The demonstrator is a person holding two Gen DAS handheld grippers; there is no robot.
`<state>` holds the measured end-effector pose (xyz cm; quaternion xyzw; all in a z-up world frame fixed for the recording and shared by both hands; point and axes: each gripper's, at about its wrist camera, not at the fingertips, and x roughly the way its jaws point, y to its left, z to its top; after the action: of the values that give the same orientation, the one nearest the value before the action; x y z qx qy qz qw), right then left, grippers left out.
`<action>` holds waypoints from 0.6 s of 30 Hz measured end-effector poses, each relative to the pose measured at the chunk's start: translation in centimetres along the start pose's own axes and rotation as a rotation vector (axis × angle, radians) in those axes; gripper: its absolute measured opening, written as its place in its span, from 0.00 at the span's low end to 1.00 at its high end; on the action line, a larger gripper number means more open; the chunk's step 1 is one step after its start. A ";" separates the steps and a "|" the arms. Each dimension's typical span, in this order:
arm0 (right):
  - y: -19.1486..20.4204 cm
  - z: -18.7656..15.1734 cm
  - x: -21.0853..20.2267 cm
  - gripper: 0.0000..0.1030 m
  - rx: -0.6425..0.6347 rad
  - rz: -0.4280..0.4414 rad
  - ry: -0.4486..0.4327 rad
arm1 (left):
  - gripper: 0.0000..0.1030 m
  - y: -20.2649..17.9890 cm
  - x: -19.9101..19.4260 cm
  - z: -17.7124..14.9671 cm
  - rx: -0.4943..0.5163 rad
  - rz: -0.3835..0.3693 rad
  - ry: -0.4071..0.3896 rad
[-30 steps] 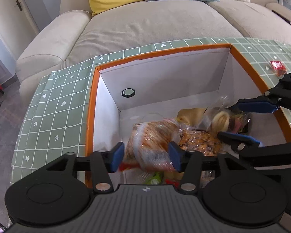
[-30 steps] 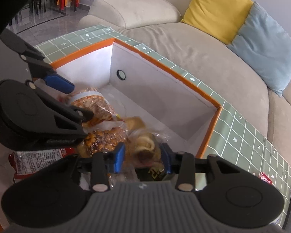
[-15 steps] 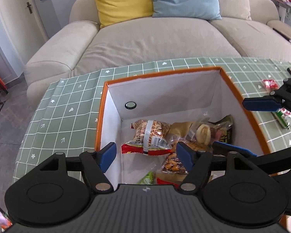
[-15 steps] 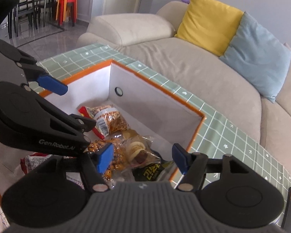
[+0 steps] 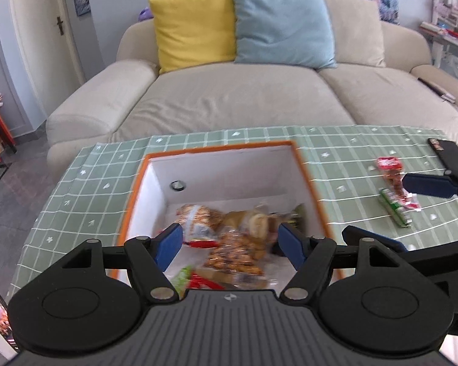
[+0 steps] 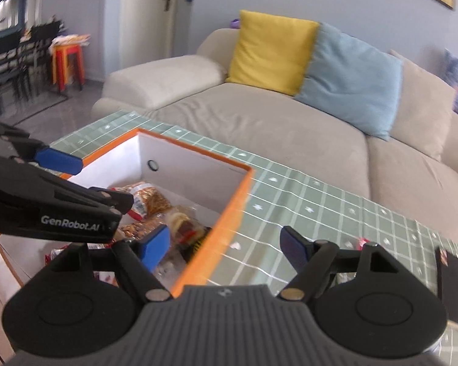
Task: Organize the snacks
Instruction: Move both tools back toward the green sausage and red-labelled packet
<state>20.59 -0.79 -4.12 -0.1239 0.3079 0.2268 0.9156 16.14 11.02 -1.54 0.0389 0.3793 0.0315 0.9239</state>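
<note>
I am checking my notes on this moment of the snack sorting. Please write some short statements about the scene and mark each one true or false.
1. The left gripper is open and holds nothing. True.
2. The orange-rimmed box holds no snacks. False: several snack bags lie inside it.
3. A red snack packet and a green snack packet lie on the green checked tablecloth, outside the box. True.
4. The right gripper is shut on a snack bag. False: its fingers are spread apart and empty.
5. The yellow cushion lies on the tablecloth. False: it leans on the sofa beside a light blue cushion.
</note>
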 end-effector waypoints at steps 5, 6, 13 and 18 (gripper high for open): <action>-3.0 -2.4 -2.4 0.75 0.076 -0.060 -0.021 | 0.81 -3.1 -1.2 -0.4 0.044 -0.046 -0.043; -3.7 -2.9 -2.8 0.75 0.091 -0.072 -0.022 | 0.81 -3.8 -1.3 -0.4 0.057 -0.060 -0.045; -8.9 -6.8 -4.2 0.74 0.211 -0.162 -0.024 | 0.81 -8.8 -1.1 0.0 0.144 -0.215 -0.035; -12.2 -9.5 -4.2 0.64 0.283 -0.239 -0.012 | 0.80 -12.0 -0.1 0.6 0.136 -0.307 -0.015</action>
<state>18.76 -16.33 -7.86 -0.0283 0.3142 0.0716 0.9462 16.81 -0.98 -2.21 0.0434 0.3751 -0.1359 0.9159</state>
